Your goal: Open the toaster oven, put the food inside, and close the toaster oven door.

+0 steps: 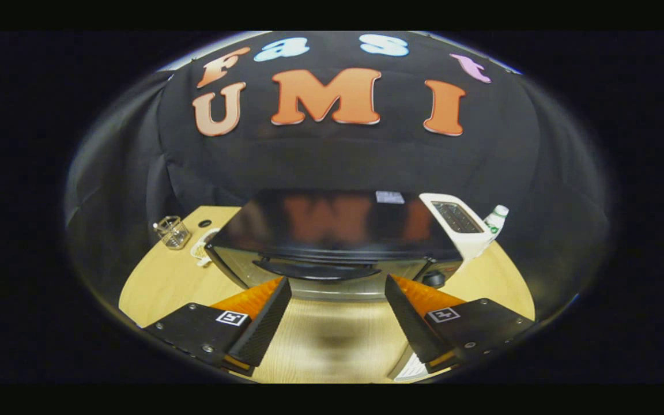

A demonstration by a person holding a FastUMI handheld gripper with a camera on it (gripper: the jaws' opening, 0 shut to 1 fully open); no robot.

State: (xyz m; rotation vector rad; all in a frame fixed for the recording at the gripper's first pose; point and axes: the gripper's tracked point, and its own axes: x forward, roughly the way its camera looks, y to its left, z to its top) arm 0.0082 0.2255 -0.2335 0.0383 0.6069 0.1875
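A black toaster oven [332, 227] with a glossy top stands on the wooden table [159, 282] just ahead of my fingers. Its door looks shut, and the curved dark handle [316, 270] runs across the upper front, slightly beyond and between my fingertips. My gripper [338, 288] is open, with nothing between its fingers, held above the table in front of the oven door. A round knob [434, 279] sits on the oven's right side, just past the right finger. Something white [412, 368] shows under the right finger; I cannot tell what it is.
A white toaster [460, 226] stands right of the oven, with a small white bottle [495, 221] behind it. Left of the oven are a clear glass jar [173, 231] and a white item [200, 252] on the table.
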